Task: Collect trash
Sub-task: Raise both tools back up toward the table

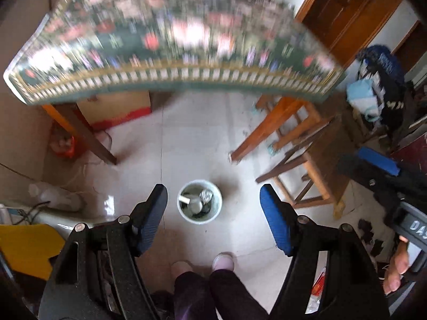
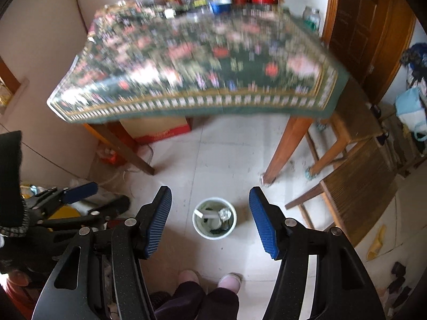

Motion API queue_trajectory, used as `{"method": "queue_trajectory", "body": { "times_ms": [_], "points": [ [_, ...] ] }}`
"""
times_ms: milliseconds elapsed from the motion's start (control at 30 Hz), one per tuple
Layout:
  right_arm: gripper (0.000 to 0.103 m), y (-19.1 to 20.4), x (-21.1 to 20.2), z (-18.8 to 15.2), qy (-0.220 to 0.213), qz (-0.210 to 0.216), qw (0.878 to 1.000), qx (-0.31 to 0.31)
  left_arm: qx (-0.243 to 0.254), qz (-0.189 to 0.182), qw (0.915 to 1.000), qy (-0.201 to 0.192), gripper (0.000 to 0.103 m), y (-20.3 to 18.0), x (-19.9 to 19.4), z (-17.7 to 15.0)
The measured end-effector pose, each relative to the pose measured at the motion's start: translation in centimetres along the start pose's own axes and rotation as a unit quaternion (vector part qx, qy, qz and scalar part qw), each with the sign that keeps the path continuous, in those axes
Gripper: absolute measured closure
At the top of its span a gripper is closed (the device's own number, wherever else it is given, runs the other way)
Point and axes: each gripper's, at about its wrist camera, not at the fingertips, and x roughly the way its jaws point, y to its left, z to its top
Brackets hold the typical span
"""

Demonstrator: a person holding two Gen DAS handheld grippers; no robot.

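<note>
A small white trash bin [image 1: 184,217] stands on the tiled floor below the table; it also shows in the right wrist view [image 2: 198,230]. It holds a crumpled foil ball [image 1: 206,196] [image 2: 225,214], a white paper piece [image 1: 185,200] and dark scraps. My left gripper [image 1: 213,200] is open and empty, high above the bin. My right gripper [image 2: 210,202] is open and empty, also above the bin. The right gripper shows at the right edge of the left wrist view [image 1: 373,165]; the left gripper shows at the left of the right wrist view [image 2: 80,192].
A table with a floral cloth [image 1: 170,42] [image 2: 202,61] carries bottles and jars at the back. Wooden stools [image 1: 307,144] [image 2: 355,176] stand to the right. A cardboard box [image 2: 160,129] sits under the table. My feet [image 2: 210,280] are near the bin. Scraps [image 2: 376,242] lie on the floor at right.
</note>
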Motion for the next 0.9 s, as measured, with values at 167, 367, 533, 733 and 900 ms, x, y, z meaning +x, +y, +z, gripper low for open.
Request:
{"method": "queue_trajectory", "body": {
  "times_ms": [167,367,533,733,900],
  "points": [
    [0.046,1.9,-6.3,1.9,-0.045,0.000,0.999,-0.005,0.012,0.000,0.9973,-0.073,0.032,-0.6,-8.7,2.1],
    [0.046,4.6,-14.1,3.9,-0.116,-0.011,0.993,-0.015,0.040,0.002,0.9862,-0.160,0.032,-1.1,-18.5,4.1],
    [0.037,6.6,-20.7,4.7,-0.195,-0.027,0.980,-0.026,0.051,-0.011,0.9737,-0.222,0.032,-1.3,-25.1,4.6],
    [0.032,8.3,-26.0,4.9,-0.282,-0.047,0.958,-0.029,0.088,-0.018,0.9493,-0.301,0.032,-1.7,-31.2,4.2],
    [0.019,8.6,-27.8,4.8,-0.328,-0.059,0.943,-0.014,0.096,-0.029,0.9361,-0.337,0.032,-1.4,-33.5,4.3]
  ]
}}
